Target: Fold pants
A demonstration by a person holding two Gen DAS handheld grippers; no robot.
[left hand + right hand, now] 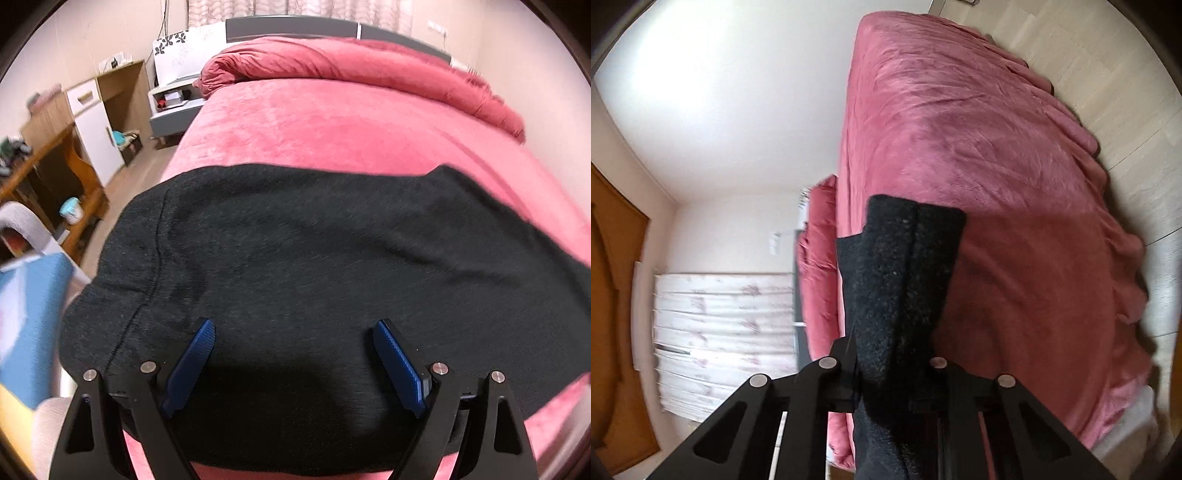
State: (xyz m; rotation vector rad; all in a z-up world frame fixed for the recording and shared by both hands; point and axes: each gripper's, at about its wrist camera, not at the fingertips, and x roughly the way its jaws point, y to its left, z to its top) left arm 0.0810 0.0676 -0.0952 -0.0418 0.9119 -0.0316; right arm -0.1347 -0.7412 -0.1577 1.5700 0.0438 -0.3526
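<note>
The pants (314,258) lie flat on the bed (332,125), long axis running left to right across the left wrist view. The left gripper (293,350) hovers over the near edge, jaws wide open and empty. The right gripper (886,384) has its jaws clamped on a bunched end of the fabric, raised off the bed. No containers are involved.
</note>
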